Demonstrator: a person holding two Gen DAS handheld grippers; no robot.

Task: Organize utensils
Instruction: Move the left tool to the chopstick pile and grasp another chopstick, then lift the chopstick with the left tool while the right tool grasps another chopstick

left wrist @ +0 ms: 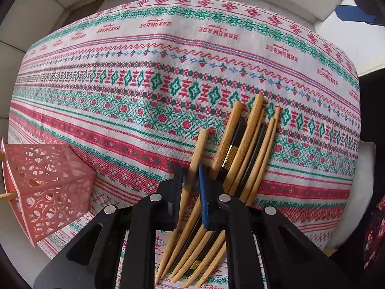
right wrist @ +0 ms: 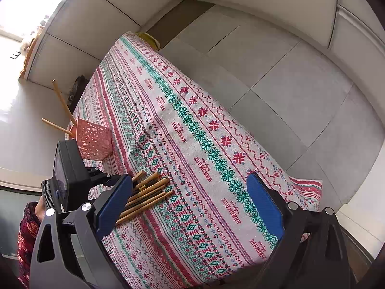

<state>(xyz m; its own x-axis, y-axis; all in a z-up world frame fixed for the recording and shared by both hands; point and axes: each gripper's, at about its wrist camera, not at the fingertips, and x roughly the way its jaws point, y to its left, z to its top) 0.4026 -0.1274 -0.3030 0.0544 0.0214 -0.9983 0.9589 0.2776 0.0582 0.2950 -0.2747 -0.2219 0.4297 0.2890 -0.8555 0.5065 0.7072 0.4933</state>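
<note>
Left gripper closing around one bamboo chopstick; right gripper hanging spread wide above the cloth.

The left fingers flank a single bamboo chopstick with a narrow gap on either side; whether the pads actually press on it is hard to tell from the left wrist view. Just beside that stick, to its right, lies the chopstick pile, a fanned bundle of bamboo and black sticks flat on the patterned tablecloth. The right gripper's blue pads stand far apart and grasp nothing, over bare cloth. Near the table's left edge stands a pink perforated holder, well apart from the pile, with two bamboo sticks already leaning out of it. Grey floor tiles surround the table.
</note>
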